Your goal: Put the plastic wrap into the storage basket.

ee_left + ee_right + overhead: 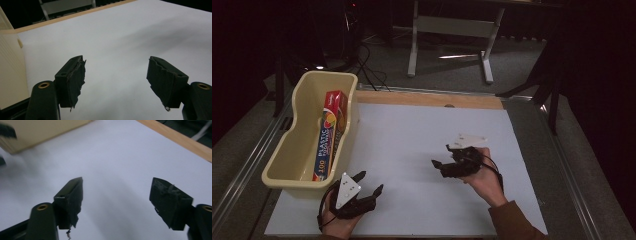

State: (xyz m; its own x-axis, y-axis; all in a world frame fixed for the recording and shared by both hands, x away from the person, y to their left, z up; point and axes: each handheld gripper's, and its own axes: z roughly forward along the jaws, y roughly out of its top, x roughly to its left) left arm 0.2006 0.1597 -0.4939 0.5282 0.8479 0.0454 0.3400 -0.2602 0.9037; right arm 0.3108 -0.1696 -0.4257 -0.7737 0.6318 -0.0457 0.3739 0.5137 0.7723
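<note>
We saw the cream plastic tub [302, 150] at the left side of the white table [422, 135]. Inside the tub lay a long box of plastic wrap [328, 135], leaning along the tub's right wall, its red end farthest from us.

Just in front of the tub, near its right corner, we held our left gripper [371, 182]. Its jaws were wide apart with nothing between them, and in the left gripper view [115, 75] we saw bare table past them and the tub wall at the left.

Well to the right of the tub, we held our right gripper [441, 156] over the table. Its jaws stood wide too, and they were empty [116, 195].

We think the box was already put away, so little work was left. What could go wrong? Our left gripper was very close to the tub. If we swung it that way, it could bump the tub and push it along the table, or tip the box over inside.
</note>
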